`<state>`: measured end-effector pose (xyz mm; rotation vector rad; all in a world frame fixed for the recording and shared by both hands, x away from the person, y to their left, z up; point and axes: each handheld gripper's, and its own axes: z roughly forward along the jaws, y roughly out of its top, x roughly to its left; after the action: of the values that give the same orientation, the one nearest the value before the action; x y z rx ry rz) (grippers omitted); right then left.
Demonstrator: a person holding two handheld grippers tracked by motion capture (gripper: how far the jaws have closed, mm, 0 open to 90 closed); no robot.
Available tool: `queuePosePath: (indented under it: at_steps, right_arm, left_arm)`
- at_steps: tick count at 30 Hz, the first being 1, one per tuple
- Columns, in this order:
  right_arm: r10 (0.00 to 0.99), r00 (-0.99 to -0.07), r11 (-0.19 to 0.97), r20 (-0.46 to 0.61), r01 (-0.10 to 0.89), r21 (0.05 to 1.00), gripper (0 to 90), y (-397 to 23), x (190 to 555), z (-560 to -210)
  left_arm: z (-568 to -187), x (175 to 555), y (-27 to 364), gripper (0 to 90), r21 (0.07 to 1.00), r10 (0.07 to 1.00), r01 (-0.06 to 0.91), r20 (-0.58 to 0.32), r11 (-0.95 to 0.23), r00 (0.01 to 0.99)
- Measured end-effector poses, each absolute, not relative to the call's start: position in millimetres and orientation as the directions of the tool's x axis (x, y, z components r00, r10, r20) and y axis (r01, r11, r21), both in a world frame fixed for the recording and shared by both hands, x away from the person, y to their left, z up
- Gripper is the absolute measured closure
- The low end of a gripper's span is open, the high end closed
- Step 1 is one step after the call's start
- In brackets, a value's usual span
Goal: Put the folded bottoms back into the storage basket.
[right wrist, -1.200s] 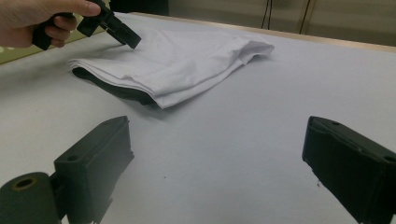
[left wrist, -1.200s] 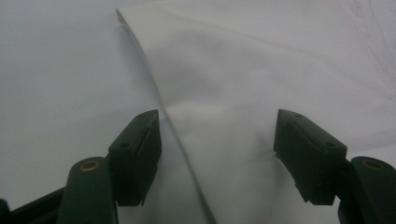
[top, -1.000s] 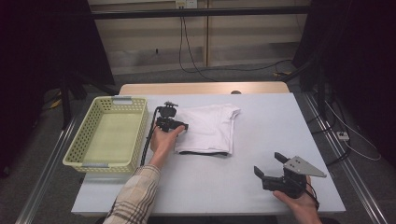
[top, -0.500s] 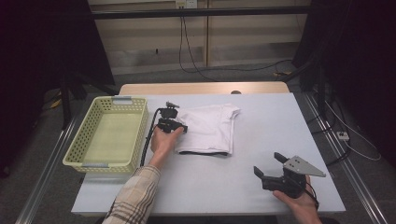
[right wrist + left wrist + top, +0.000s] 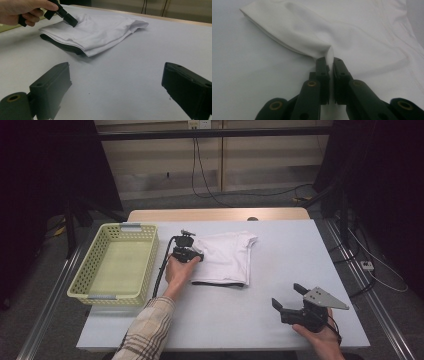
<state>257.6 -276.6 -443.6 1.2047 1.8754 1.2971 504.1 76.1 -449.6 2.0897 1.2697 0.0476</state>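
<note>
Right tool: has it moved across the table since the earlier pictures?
No. The right tool sits at the same spot near the table's front right edge, jaws open.

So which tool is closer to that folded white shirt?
Left. The left tool has just closed on the white shirt's edge; the right tool sits open, apart, near the table's front.

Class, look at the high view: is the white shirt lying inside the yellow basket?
No, the shirt lies folded on the table, right of the basket.
</note>
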Motion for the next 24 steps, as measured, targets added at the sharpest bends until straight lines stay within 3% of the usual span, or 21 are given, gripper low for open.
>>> queuePosePath:
  at_steps: [24]
  right_arm:
    - [0.896, -0.441, 0.132, 0.043, 0.358, 0.925, 8.3, -277.6, 257.7, -443.6]
  left_arm:
    - [-410.6, 491.5, 85.1, 85.4, 0.733, 0.745, 0.658, -0.338, -0.175, 0.575]
